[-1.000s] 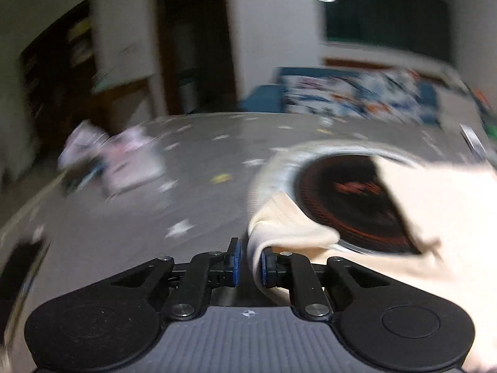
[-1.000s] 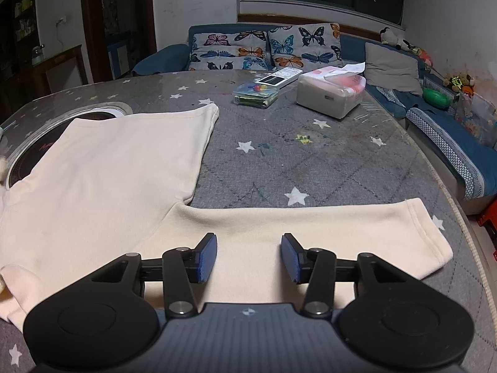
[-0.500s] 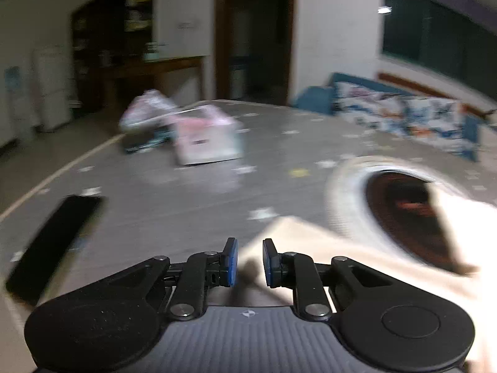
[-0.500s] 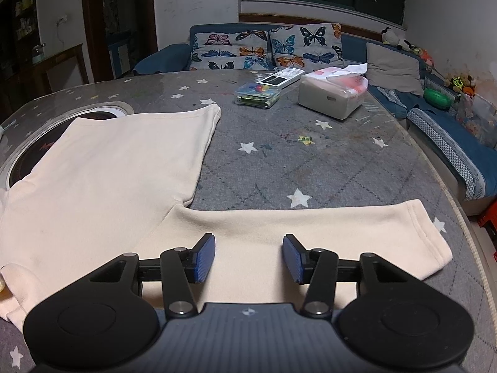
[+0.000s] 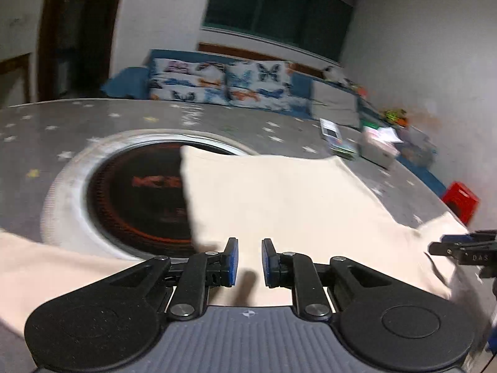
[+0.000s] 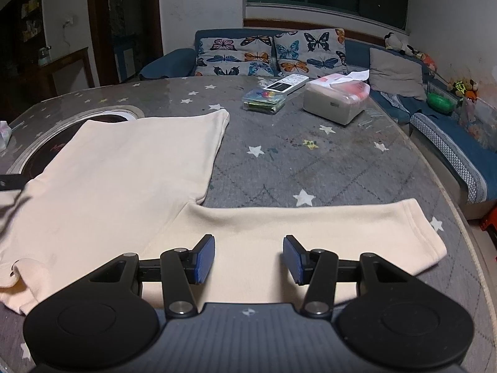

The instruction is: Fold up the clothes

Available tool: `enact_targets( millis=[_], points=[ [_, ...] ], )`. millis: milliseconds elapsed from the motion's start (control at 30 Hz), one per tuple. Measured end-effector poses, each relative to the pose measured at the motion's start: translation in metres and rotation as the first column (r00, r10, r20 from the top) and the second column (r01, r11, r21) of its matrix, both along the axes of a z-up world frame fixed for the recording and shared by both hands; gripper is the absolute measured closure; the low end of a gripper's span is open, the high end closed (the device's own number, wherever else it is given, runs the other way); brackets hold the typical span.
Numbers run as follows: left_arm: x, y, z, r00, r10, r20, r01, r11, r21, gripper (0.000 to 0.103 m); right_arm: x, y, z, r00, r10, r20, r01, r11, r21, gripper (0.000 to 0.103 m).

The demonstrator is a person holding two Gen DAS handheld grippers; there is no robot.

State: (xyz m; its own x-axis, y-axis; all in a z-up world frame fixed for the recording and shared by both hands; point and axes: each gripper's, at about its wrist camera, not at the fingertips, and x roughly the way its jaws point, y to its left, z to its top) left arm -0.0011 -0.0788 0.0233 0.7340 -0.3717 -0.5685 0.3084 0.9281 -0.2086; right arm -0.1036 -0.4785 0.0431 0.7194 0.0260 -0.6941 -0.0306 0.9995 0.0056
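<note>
A cream long-sleeved top (image 6: 124, 171) lies flat on the grey star-print tablecloth (image 6: 326, 161), one sleeve (image 6: 310, 227) stretched out to the right. My right gripper (image 6: 248, 258) hovers over that sleeve near the armpit, jaws wide apart with nothing between them. In the left wrist view, the top (image 5: 279, 192) spreads ahead and its other sleeve (image 5: 46, 264) trails off to the left. My left gripper (image 5: 250, 259) hangs over the near edge of the top's body, jaws a narrow gap apart and pinching no cloth. The right gripper (image 5: 459, 248) shows at that view's right edge.
A round recessed hob (image 5: 139, 192) lies partly under the top. At the table's far side sit a tissue box (image 6: 335, 102), a remote (image 6: 287, 84) and a clear pouch (image 6: 264, 99). A butterfly-cushion sofa (image 6: 270, 52) stands behind. The table edge (image 6: 466, 233) curves at right.
The left gripper let go of the cloth edge it pinched, swung left, then came back right to face across the top. The right gripper stayed put.
</note>
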Motion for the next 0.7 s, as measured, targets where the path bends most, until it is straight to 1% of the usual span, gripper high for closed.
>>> enact_targets(
  millis=[33,67,100,133,200,267,333,400,467,533,567,700],
  points=[
    [0.003,-0.001,-0.005,1.0,0.028,-0.011,-0.028,0.999,0.027,0.085,-0.001,-0.001,-0.001,1.0,-0.001,-0.002,0.001,1.0,0.001,0.054],
    [0.007,0.001,-0.009,0.997,0.058,-0.042,-0.056,0.998,0.034,0.086,-0.002,-0.002,-0.002,1.0,-0.003,-0.004,0.003,1.0,0.002,0.054],
    [0.007,0.005,-0.011,0.995,0.074,-0.062,-0.074,0.997,0.01,0.088,-0.002,-0.003,-0.003,1.0,-0.004,-0.007,0.005,1.0,0.003,0.054],
    [0.008,0.01,-0.013,0.993,0.089,-0.081,-0.091,0.996,-0.016,0.088,-0.003,-0.005,-0.004,1.0,-0.006,-0.01,0.006,1.0,0.005,0.053],
    [0.002,0.012,-0.011,0.989,0.12,-0.091,-0.122,0.992,-0.013,0.088,-0.004,-0.007,-0.006,1.0,-0.009,-0.014,0.009,1.0,0.007,0.053],
    [-0.001,0.011,-0.01,0.987,0.133,-0.09,-0.134,0.991,-0.001,0.088,-0.003,-0.009,-0.006,1.0,-0.011,-0.012,0.011,1.0,0.013,0.053],
    [0.005,0.011,-0.005,0.984,0.14,-0.109,-0.144,0.989,-0.031,0.087,-0.003,-0.009,-0.006,1.0,-0.012,-0.008,0.012,1.0,0.011,0.053],
    [0.012,0.011,0.0,0.986,0.13,-0.102,-0.137,0.989,-0.064,0.087,-0.003,-0.01,-0.006,1.0,-0.014,-0.006,0.014,1.0,0.014,0.053],
    [0.021,0.009,0.001,0.988,0.129,-0.088,-0.134,0.99,-0.053,0.087,-0.004,-0.01,-0.006,1.0,-0.017,-0.004,0.017,1.0,0.017,0.053],
    [0.032,0.01,-0.006,0.98,0.154,-0.122,-0.157,0.987,-0.016,0.088,-0.006,-0.013,-0.006,1.0,-0.028,-0.004,0.028,0.999,0.021,0.053],
    [0.036,0.012,-0.011,0.977,0.163,-0.135,-0.166,0.986,-0.01,0.089,-0.007,-0.014,-0.006,0.999,-0.034,-0.004,0.034,0.999,0.023,0.053],
    [0.034,0.015,-0.008,0.981,0.146,-0.126,-0.149,0.989,-0.014,0.088,-0.016,-0.026,-0.001,0.997,-0.071,0.013,0.07,0.997,0.035,0.053]
  ],
)
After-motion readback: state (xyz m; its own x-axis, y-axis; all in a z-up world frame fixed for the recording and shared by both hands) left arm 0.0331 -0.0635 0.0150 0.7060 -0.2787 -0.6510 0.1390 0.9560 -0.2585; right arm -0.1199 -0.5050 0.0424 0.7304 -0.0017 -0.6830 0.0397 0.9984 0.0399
